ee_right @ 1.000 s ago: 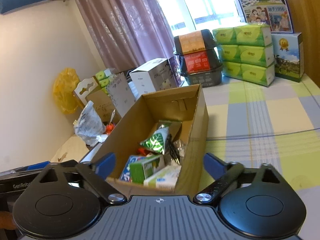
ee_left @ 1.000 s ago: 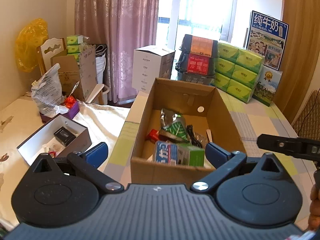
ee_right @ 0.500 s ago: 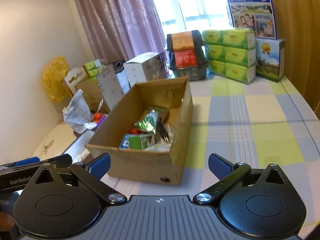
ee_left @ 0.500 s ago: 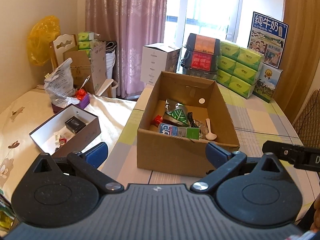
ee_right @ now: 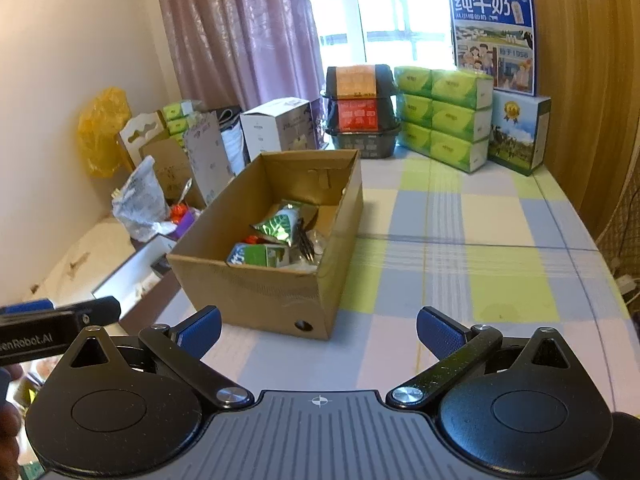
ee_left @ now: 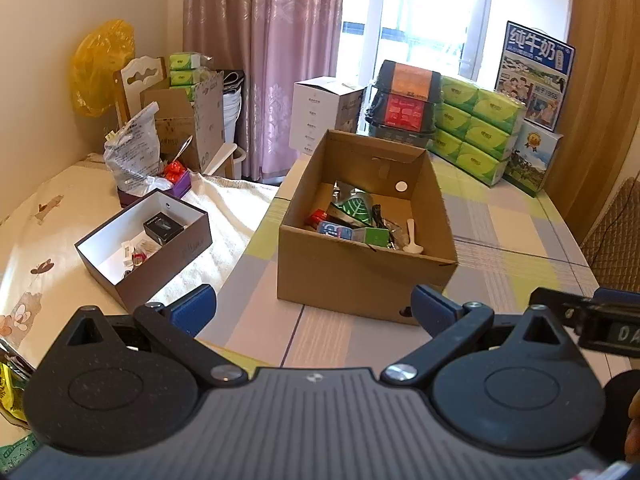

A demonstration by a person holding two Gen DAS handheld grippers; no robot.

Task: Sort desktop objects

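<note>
Left wrist view: the left gripper [ee_left: 312, 308] hangs with jaws spread and empty, near the cardboard box [ee_left: 360, 276] of packets on the checked surface [ee_left: 500, 232].

Right wrist view: the right gripper [ee_right: 318, 330] likewise has its jaws spread and empty; the box [ee_right: 256, 296] sits far-left.

Daylight pours through the window [ee_left: 416, 12] behind mauve curtains [ee_left: 260, 40]; cream wall [ee_right: 60, 40] left, checked cloth on the desk [ee_right: 480, 240].

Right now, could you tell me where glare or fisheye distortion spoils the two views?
Left wrist view: the window is blown out white and the right wall bows with fisheye bend; the box stays sharp. Right wrist view: window overexposed too, table edges curve, image slightly softer.
</note>
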